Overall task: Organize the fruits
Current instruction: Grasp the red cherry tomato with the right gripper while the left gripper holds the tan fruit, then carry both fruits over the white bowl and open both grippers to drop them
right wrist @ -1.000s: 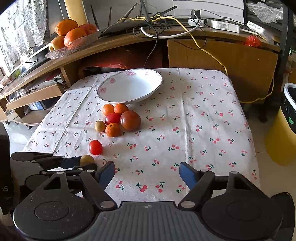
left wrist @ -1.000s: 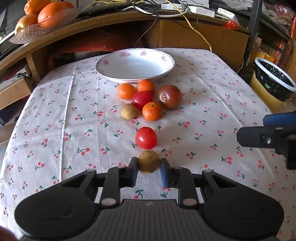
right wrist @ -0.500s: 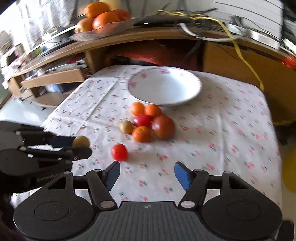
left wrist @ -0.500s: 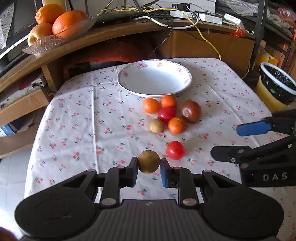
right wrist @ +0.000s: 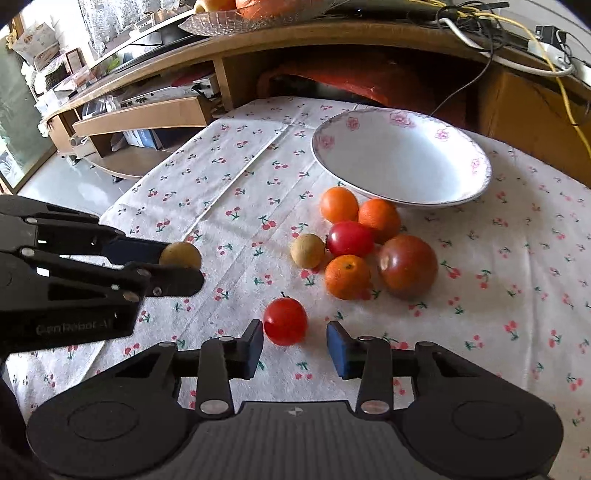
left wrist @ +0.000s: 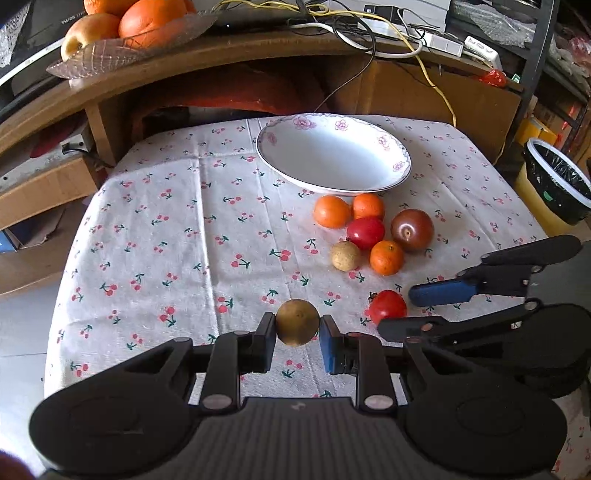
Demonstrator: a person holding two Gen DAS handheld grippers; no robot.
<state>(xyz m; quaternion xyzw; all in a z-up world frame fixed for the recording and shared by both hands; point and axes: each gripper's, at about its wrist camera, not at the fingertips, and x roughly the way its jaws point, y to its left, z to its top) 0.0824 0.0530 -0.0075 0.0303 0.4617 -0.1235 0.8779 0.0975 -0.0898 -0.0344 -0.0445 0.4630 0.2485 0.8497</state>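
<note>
My left gripper (left wrist: 297, 334) is shut on a small tan-brown round fruit (left wrist: 297, 322), held above the cherry-print tablecloth; the same fruit (right wrist: 181, 254) shows in the right wrist view. My right gripper (right wrist: 295, 343) stands open around a lone red tomato (right wrist: 285, 320), its pads apart from it. Beyond lies a cluster: three oranges (right wrist: 347, 277), a red tomato (right wrist: 350, 238), a dark tomato (right wrist: 407, 266) and a second tan fruit (right wrist: 307, 250). An empty white floral plate (right wrist: 400, 158) sits behind the cluster.
A wooden shelf at the back carries a glass dish of oranges (left wrist: 129, 40) and cables (left wrist: 369, 33). A yellow bin with a black liner (left wrist: 554, 184) stands off the table's right side. The cloth-covered table (left wrist: 166, 229) drops to floor on the left.
My left gripper has lifted the tan fruit and drifted left. My right gripper has moved in low and forward, and its fingers now stand either side of the lone red tomato.
</note>
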